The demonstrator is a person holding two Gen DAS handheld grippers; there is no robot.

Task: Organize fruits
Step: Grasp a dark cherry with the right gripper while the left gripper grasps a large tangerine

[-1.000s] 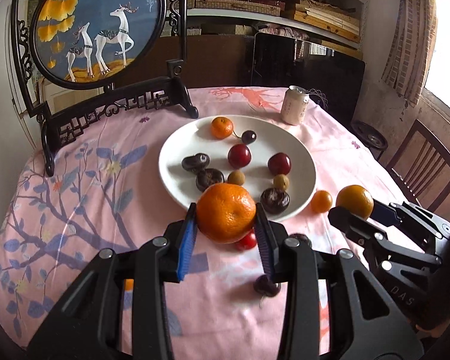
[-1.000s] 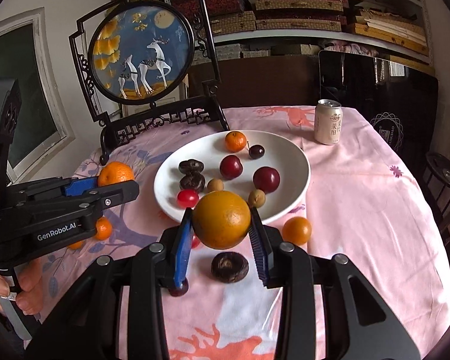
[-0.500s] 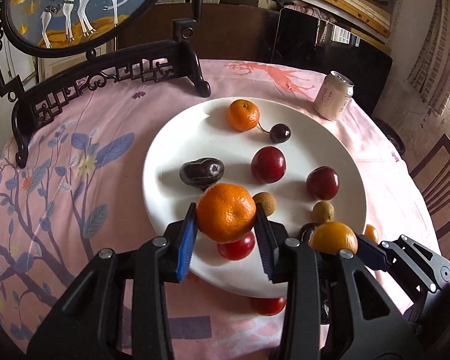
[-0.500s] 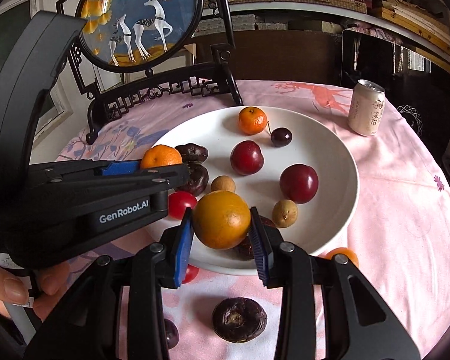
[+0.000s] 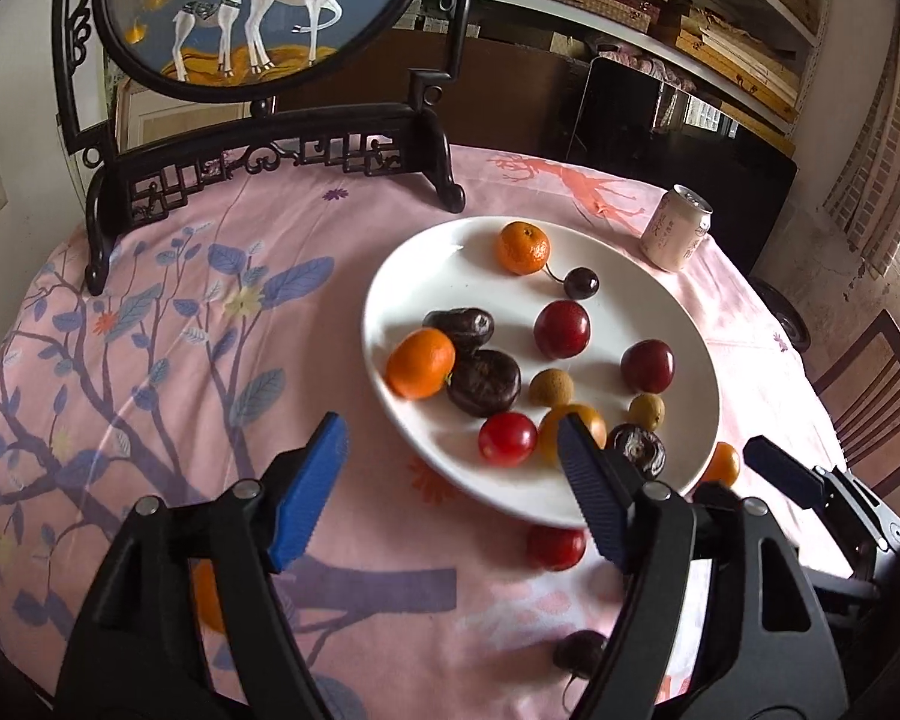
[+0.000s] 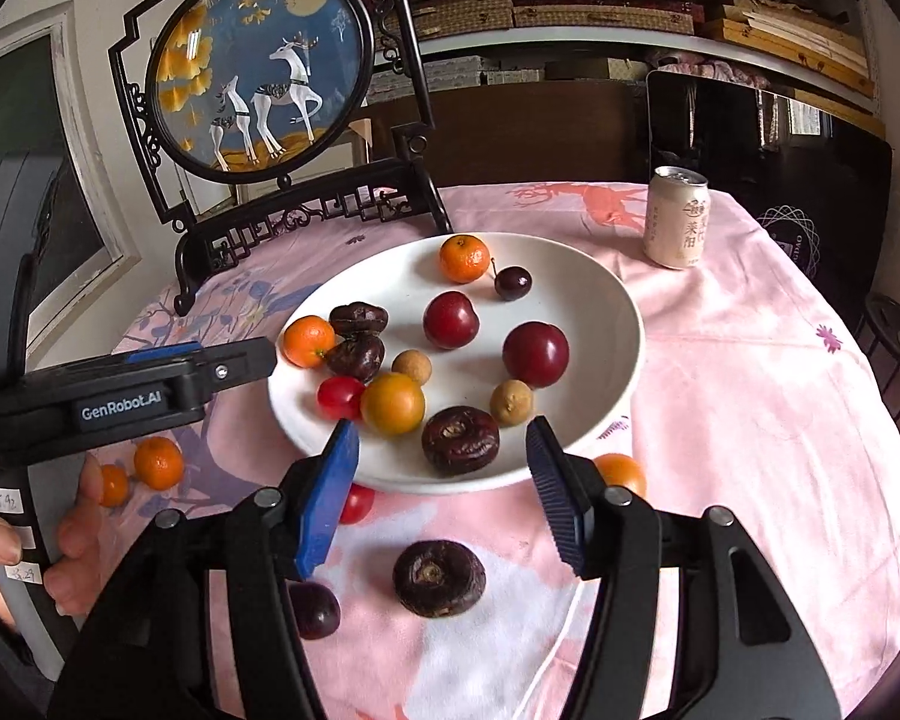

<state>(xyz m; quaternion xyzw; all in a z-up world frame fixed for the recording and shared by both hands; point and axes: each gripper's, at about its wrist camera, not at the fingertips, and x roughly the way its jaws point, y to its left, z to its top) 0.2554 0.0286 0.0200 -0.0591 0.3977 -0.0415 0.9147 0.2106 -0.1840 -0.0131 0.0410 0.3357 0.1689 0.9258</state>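
Left tongs (image 5: 453,489) angled down over the counter's (image 5: 150,360) pink cloth, just off the plate's (image 5: 390,300) near-left rim. Jaws opening, spread wide, nothing between them. In the right view the left tongs (image 6: 234,360) reach in from the left, tips near the plate edge, the person's hand (image 6: 60,534) gripping the handle below.

Right tongs (image 6: 444,495) tilted down at the plate's (image 6: 600,312) near rim. Jaws opening, nothing pinched; a dark dried fruit (image 6: 460,440) on the plate lies beyond the gap, another (image 6: 438,578) off the plate on the cloth below it.

Change from half a second back: both tongs were clamped on fruit, left on a mandarin, right on an orange. Both are now released. Mandarin (image 5: 420,362) sits at the plate's left edge, touching the dark fruits; orange (image 6: 392,403) rests near the plate's front-left, beside a red tomato (image 6: 339,397).

Still off the plate: small citrus (image 6: 158,462) to its left, a tomato (image 6: 356,504) under the near rim, another citrus (image 6: 621,473) at the near-right rim, a dark cherry (image 6: 313,610) nearest the camera. Can (image 6: 677,217) behind the plate, right.
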